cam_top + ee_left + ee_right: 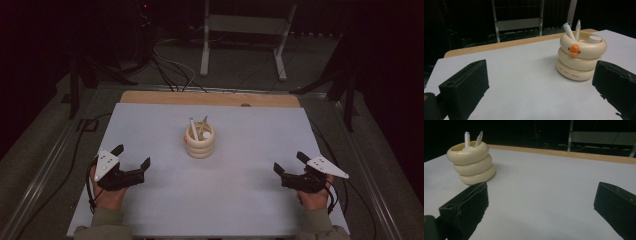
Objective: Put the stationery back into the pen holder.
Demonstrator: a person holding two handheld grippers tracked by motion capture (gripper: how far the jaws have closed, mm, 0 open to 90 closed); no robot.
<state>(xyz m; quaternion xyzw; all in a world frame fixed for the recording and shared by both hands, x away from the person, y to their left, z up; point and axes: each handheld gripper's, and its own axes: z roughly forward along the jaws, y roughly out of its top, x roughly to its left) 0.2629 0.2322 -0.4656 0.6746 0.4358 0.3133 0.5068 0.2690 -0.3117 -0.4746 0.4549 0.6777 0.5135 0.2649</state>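
A cream pen holder (200,141) made of stacked rings, with an orange duck beak, stands near the middle of the white table. Two pens (196,127) stick up from it. In the left gripper view the holder (580,57) is ahead to the right; in the right gripper view the same holder (471,163) is ahead to the left. My left gripper (131,156) rests at the table's front left, open and empty. At the front right, my right gripper (291,162) stands open too, with nothing between its jaws.
The white table top (150,125) has a wooden strip (210,98) along its far edge. Beyond it stand a white metal frame (245,35) and dark stands with cables on the floor. Metal rails (45,170) run along both sides of the table.
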